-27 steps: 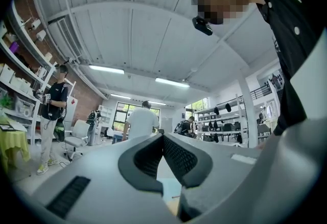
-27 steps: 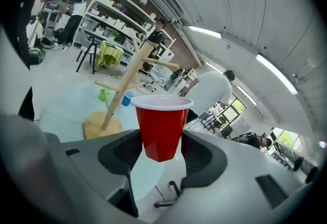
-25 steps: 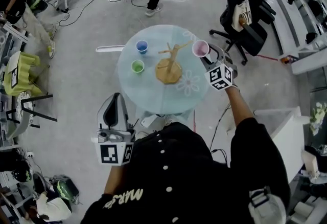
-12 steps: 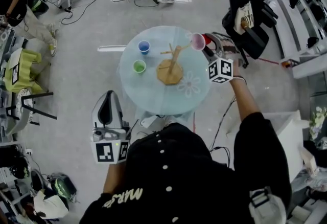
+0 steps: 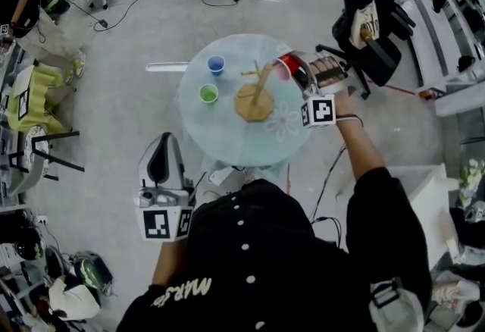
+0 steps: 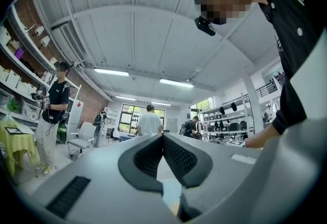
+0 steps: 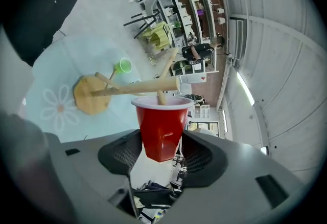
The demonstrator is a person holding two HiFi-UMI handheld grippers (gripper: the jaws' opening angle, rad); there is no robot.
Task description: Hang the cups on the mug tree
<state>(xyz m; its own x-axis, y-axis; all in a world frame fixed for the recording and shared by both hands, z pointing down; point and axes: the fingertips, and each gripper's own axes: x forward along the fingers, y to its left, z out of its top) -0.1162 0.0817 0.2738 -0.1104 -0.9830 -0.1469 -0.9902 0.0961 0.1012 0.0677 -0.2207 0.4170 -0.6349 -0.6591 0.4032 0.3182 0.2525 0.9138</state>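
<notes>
Cup (image 7: 162,127) clamped in right claw (image 7: 162,154), tipped mouth-first toward tree peg (image 7: 138,86) for hanging; left claw (image 6: 163,152) closed, empty, held clear of table (image 5: 220,137).

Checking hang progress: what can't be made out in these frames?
- Peg depth in the red cup: in the right gripper view, the rim hides the end of the mug tree peg; in the head view it is too small.
- Red cup's body: in the head view, the right gripper covers part.
- Table: outside the left gripper view, which faces the room.
</notes>
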